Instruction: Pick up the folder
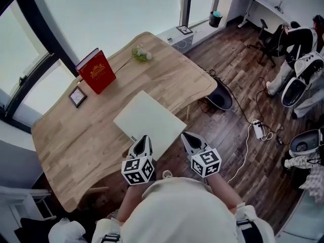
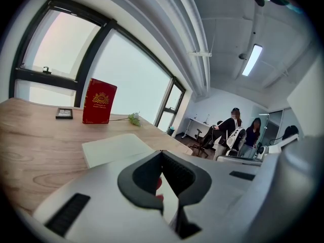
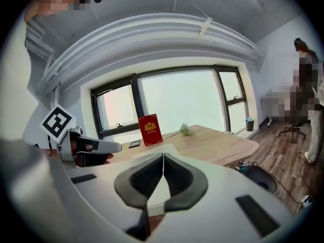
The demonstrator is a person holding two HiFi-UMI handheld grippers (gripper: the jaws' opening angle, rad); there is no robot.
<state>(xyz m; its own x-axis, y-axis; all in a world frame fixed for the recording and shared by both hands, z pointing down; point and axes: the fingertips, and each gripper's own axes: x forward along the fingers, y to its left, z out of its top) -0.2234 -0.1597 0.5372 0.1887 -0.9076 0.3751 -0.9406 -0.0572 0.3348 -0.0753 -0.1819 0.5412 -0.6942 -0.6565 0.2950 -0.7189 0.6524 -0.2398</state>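
Note:
A pale, flat folder (image 1: 149,119) lies closed on the wooden table (image 1: 76,135), near its front edge. My left gripper (image 1: 144,137) hovers over the folder's near edge, jaws together and nothing between them. My right gripper (image 1: 186,135) is shut and empty, just off the folder's right corner. In the left gripper view, the folder (image 2: 114,148) lies ahead of the shut left gripper (image 2: 162,153). The right gripper view has the folder (image 3: 152,150) just beyond the closed right gripper (image 3: 163,156), with the left gripper (image 3: 117,147) at the left.
A red book (image 1: 96,71) stands upright at the table's far side, a small framed picture (image 1: 77,96) beside it and a flower sprig (image 1: 142,54) to its right. Right of the table, the wooden floor holds a black bin (image 1: 220,97), cables and seated people (image 1: 298,39).

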